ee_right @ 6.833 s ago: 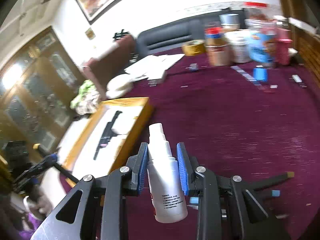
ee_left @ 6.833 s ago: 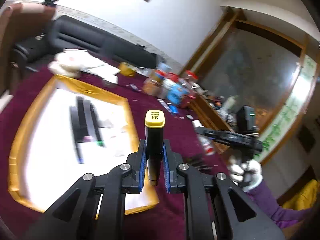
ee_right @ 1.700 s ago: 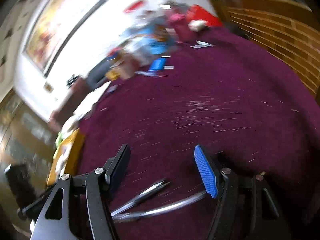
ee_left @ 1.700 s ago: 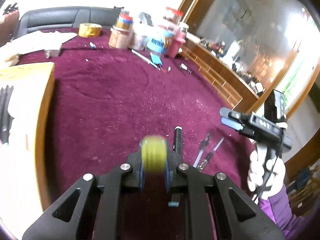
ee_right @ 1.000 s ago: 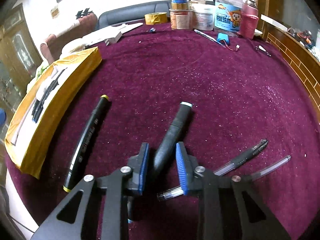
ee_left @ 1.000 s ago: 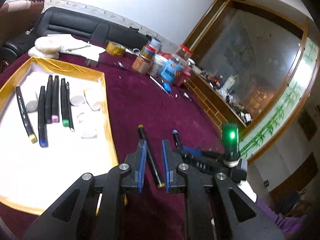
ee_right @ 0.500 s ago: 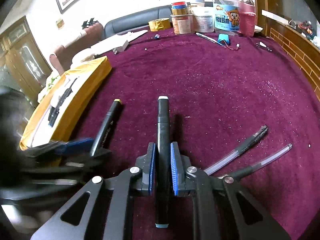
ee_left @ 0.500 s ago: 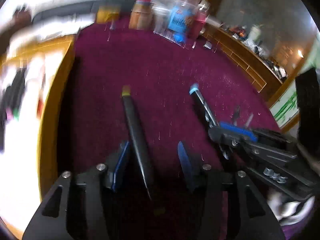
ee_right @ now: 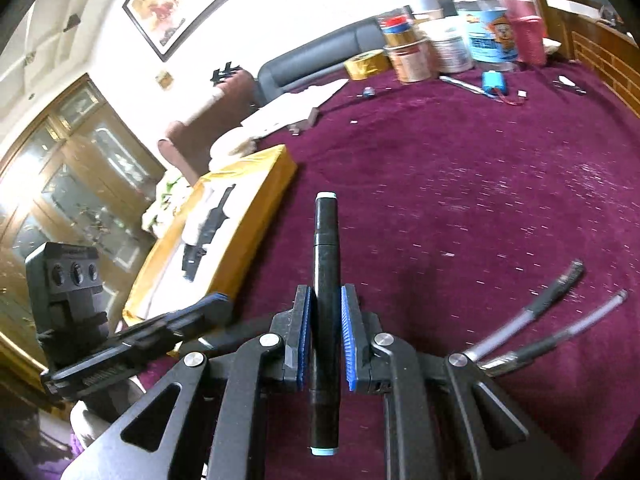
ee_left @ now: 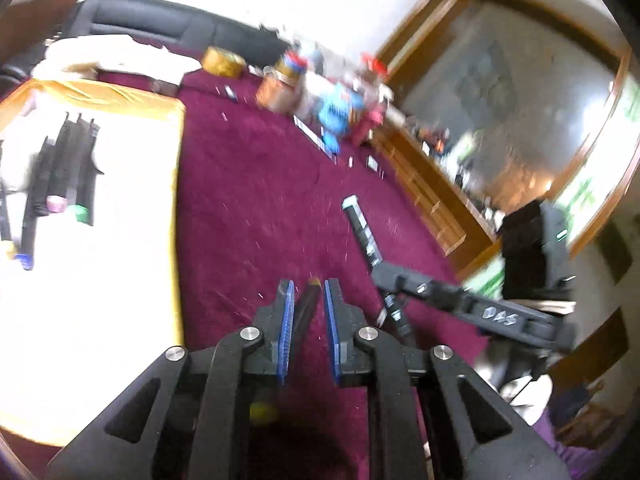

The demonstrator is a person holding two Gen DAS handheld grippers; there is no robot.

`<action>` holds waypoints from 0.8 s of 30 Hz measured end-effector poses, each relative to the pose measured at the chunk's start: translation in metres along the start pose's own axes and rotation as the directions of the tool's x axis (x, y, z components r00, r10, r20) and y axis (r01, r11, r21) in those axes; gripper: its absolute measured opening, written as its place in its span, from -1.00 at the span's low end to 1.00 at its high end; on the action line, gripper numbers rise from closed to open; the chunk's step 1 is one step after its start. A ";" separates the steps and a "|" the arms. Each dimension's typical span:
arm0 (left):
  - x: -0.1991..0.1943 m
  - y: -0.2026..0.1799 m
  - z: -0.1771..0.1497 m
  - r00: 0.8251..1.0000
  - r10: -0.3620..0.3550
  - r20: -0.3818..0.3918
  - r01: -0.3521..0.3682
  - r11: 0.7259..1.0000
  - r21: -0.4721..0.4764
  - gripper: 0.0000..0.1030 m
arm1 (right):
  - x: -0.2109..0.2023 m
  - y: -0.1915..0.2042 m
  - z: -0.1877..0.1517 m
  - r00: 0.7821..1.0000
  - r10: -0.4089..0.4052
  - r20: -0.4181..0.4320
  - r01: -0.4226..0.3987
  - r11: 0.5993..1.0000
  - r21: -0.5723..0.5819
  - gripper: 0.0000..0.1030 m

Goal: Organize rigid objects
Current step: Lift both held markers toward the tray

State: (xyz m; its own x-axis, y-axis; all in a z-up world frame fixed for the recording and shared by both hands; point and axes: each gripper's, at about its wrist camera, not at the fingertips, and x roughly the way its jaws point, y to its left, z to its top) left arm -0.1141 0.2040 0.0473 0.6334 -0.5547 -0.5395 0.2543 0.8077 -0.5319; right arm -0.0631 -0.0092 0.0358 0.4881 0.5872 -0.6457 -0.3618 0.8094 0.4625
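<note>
My left gripper is closing its blue pads on a black marker with yellow caps, which runs back between the fingers, its rear cap blurred below. My right gripper is shut on a black marker with pale blue caps, held off the maroon cloth and pointing forward. That marker and the right gripper show to the right in the left wrist view. The left gripper shows low left in the right wrist view. A gold-rimmed tray with white lining holds several black markers.
Two gel pens lie on the cloth to the right of my right gripper. Jars and tubs and a tape roll stand at the table's far end. The tray's gold wall lies to the left. A wooden rail borders the right.
The left jaws, open around the yellow-capped marker half a second ago, have come together on it. The right gripper has tipped up with the blue-capped marker in it.
</note>
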 end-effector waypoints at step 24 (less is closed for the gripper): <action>0.086 -0.050 -0.033 0.942 0.293 -0.166 -0.207 0.892 0.401 -0.75 | -0.014 -0.016 0.004 0.999 -0.033 0.027 0.032 0.999 0.013 -0.75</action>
State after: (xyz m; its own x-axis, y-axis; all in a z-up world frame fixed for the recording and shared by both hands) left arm -0.0969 0.1091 0.0058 0.5500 -0.3186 -0.7720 0.3887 0.9158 -0.1010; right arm -0.0612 -0.0299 0.0394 0.5210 0.5604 -0.6438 -0.3359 0.8280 0.4490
